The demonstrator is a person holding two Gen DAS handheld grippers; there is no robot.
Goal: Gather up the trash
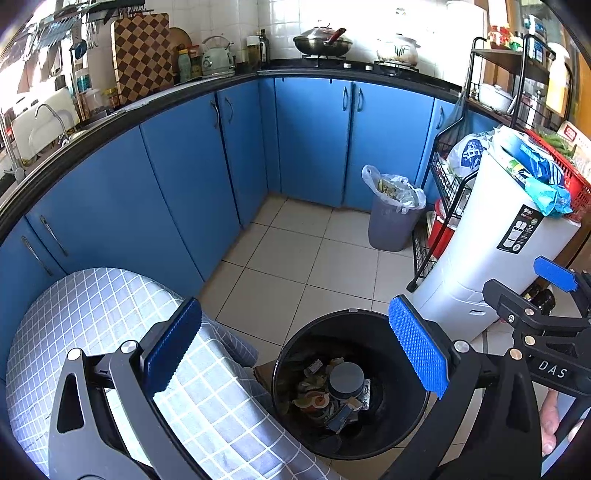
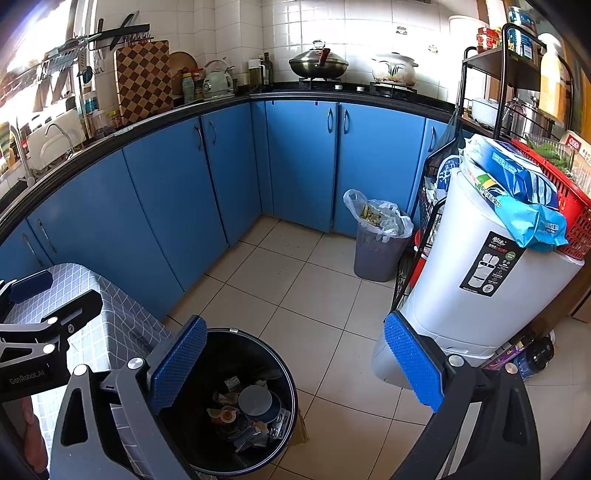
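While both grippers hung wide open and empty, the black bin (image 1: 351, 384) sat directly below the left gripper (image 1: 295, 354), nearer than the right gripper (image 2: 295, 365)

Daylight floods in from the upper left in both wrist views, where we see the window area (image 1: 22, 74) blown out to white glare. The wall tiles (image 2: 369, 22) and floor (image 2: 314, 295) are bright and evenly lit, with soft shadows only. The inside of the black bin (image 1: 351, 387) stays dark. Fisheye distortion bows the surface edge (image 1: 110, 122) and cabinets, and black vignetting closes the corners. Focus holds sharp throughout.
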